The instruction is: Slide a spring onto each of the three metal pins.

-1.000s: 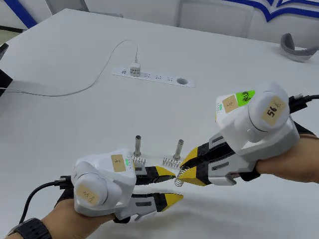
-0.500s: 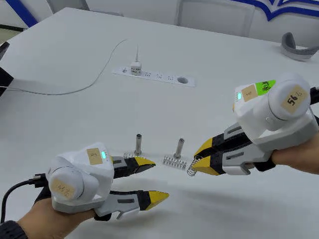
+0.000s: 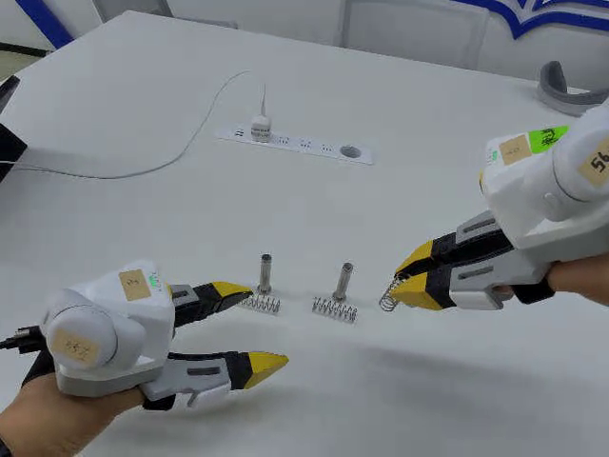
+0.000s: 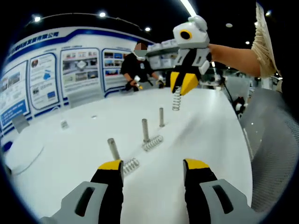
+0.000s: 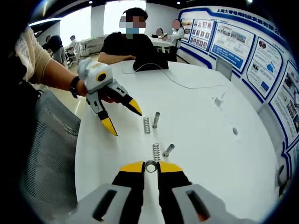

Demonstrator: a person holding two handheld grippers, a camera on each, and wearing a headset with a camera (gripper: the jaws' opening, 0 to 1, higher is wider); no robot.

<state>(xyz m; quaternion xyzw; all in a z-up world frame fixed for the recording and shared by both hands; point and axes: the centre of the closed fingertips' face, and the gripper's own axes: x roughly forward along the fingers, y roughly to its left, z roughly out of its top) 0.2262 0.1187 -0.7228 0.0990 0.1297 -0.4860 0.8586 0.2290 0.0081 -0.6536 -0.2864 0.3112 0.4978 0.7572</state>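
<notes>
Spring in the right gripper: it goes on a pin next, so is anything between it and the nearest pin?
Nothing visible does. The spring hangs from the right gripper, with open air between it and the nearest pin.

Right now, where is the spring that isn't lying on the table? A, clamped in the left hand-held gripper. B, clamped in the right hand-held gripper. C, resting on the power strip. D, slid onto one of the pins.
B: the right hand-held gripper is shut on a spring that dangles from its yellow tips, while the left hand-held gripper stands open with nothing between its jaws.
</notes>
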